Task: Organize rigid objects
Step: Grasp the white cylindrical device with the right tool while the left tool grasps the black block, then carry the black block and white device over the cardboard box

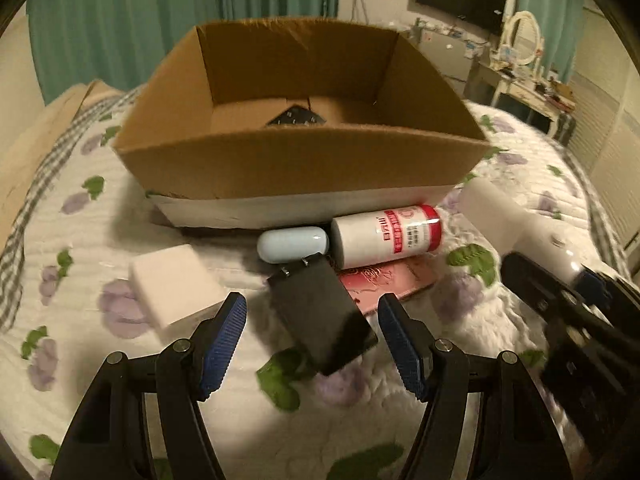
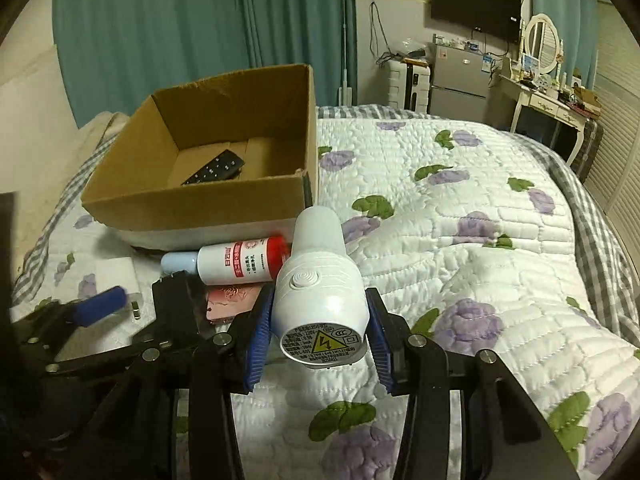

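An open cardboard box [image 1: 304, 164] stands on the bed with a black remote [image 2: 214, 170] inside. In front of it lie a white-and-red bottle [image 1: 386, 236], a pale blue capsule-shaped case [image 1: 292, 245], a pink flat box [image 1: 384, 284], a white block [image 1: 176, 290] and a black rectangular device [image 1: 324, 316]. My left gripper [image 1: 312, 320] is open, its blue pads on either side of the black device. My right gripper [image 2: 320, 328] is shut on a white hair dryer [image 2: 320, 292], held just right of the pile.
The bed carries a white quilt with purple flowers [image 2: 460, 240]. Teal curtains [image 2: 200, 32] hang behind the box. A fridge [image 2: 460, 80], a wall TV [image 2: 476, 12] and a dressing table with a mirror [image 2: 548, 92] stand at the far right.
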`<state>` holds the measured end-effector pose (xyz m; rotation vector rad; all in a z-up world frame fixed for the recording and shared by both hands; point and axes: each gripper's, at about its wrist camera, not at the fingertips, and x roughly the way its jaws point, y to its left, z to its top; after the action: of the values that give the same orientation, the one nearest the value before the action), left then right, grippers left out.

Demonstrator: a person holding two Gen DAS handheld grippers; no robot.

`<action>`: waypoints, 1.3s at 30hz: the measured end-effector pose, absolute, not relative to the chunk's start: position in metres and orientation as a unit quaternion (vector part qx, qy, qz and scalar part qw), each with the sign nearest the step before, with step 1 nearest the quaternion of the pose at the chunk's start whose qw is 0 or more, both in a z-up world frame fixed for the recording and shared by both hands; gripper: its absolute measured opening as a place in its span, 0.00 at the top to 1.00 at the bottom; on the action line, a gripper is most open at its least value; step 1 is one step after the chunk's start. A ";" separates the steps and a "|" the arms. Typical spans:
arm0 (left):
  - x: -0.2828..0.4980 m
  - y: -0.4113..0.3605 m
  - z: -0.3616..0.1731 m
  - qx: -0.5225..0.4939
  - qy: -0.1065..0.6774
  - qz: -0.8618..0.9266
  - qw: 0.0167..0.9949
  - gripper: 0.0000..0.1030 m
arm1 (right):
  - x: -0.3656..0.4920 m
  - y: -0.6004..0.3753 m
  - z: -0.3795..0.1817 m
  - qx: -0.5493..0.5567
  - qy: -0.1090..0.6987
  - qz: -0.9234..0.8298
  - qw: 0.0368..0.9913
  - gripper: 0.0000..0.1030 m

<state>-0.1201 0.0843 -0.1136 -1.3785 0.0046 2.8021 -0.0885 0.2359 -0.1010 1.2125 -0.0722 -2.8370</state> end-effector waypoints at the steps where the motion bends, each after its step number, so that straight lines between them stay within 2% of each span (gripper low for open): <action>1: -0.124 0.086 -0.117 -0.446 0.003 0.895 0.002 0.31 | -0.090 0.237 -0.102 0.395 -0.028 -0.918 0.029 0.58; 8: -0.136 0.089 -0.133 -0.464 -0.006 0.886 -0.012 0.31 | -0.096 0.239 -0.110 0.403 -0.040 -0.914 0.030 0.58; 12: -0.130 0.088 -0.131 -0.464 -0.016 0.886 0.003 0.47 | -0.095 0.236 -0.111 0.403 -0.033 -0.914 0.029 0.58; 15: -0.122 0.091 -0.127 -0.463 -0.004 0.887 0.009 0.55 | -0.092 0.236 -0.108 0.399 -0.031 -0.916 0.028 0.58; 18: -0.108 0.091 -0.119 -0.459 0.003 0.888 0.014 0.58 | -0.086 0.236 -0.103 0.394 -0.025 -0.919 0.025 0.58; 24: -0.086 0.082 -0.093 -0.437 0.006 0.899 0.022 0.59 | -0.067 0.233 -0.074 0.364 -0.010 -0.931 0.027 0.58; 39: -0.100 0.049 0.036 -0.327 0.003 0.943 0.055 0.59 | -0.064 0.217 0.045 0.252 0.033 -0.965 0.065 0.58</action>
<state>-0.1003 0.0488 0.0363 -0.9942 0.0099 2.8635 -0.0638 0.2173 0.0450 0.7593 0.0996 -2.9132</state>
